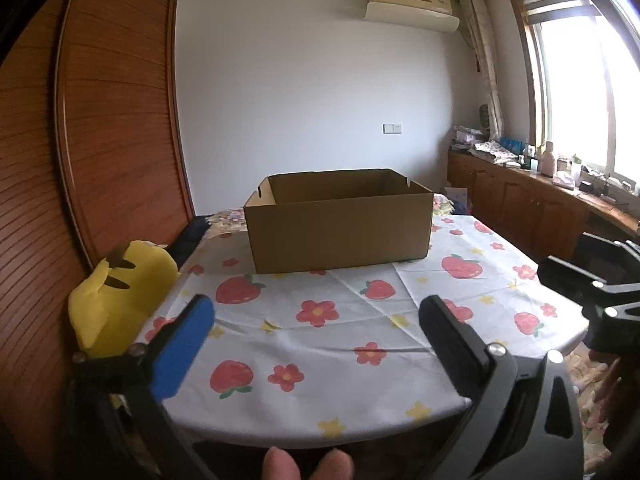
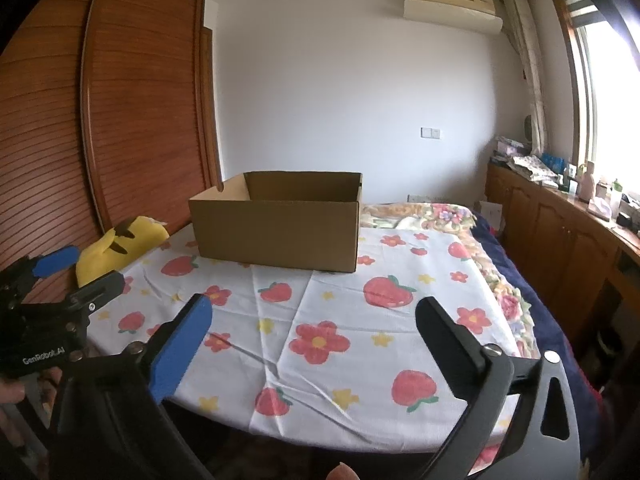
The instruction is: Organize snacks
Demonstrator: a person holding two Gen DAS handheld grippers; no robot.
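On the strawberry-print tablecloth [image 1: 344, 320], toward its far side, an open cardboard box [image 1: 340, 232] is seen, its inside hidden from both views; no snacks are visible anywhere, so the box is judged the task's only thing in sight: light, stiff-walled but easily dented, best taken by a top rim or pushed flat on a side. Well short of it, the left gripper [image 1: 316, 320] and right gripper [image 2: 314, 320] are held side by side, tilted slightly downward, jaws spread wide and empty.

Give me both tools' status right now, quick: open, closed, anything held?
Left tool: open, nothing between its fingers.
Right tool: open, nothing held; only the strawberry tablecloth shows in the gap.
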